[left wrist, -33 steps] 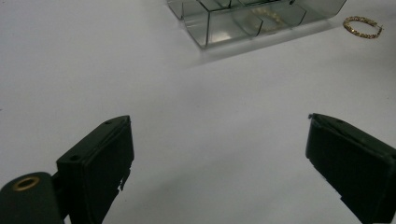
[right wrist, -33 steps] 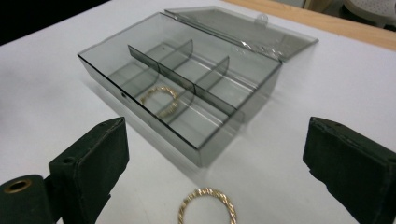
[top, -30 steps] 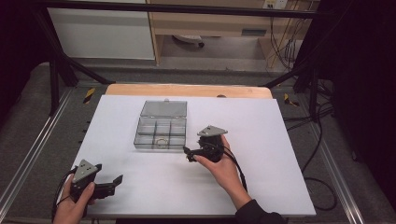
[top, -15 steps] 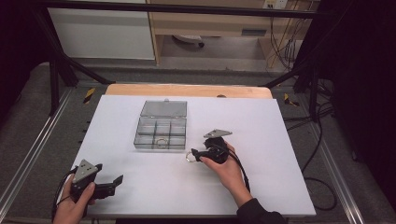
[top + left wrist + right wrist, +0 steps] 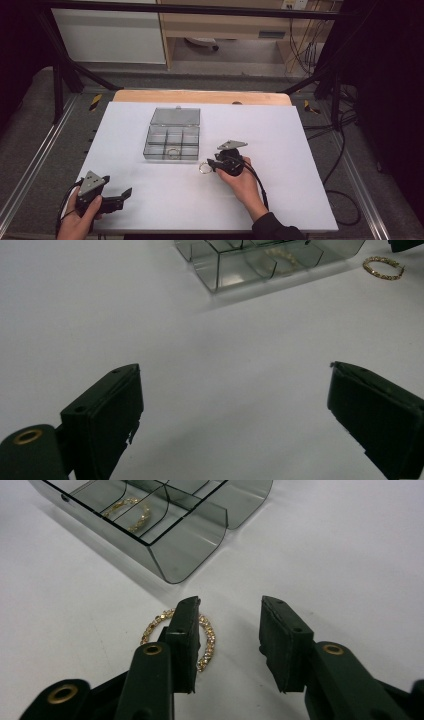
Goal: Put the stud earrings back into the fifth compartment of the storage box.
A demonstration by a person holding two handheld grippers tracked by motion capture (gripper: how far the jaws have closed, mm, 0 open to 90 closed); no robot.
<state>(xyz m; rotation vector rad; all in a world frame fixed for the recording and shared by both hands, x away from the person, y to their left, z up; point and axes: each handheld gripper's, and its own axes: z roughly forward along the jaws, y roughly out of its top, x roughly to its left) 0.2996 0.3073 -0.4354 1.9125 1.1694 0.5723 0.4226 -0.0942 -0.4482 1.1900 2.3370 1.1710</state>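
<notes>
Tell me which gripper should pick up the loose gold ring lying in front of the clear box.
Right. The right gripper is already at the gold ring, one jaw inside the loop and one outside, and its jaws have just been closing. The left gripper sits open near the table's front left corner, well away.

The high view looks forward and down from above the person's side, taking in the whole white counter (image 5: 300, 150) from well back. The left tool's camera sits low near the counter's near edge, looking across it at the clear box (image 5: 260, 262) and gold ring (image 5: 383, 267). The right tool's camera sees both from much closer.
</notes>
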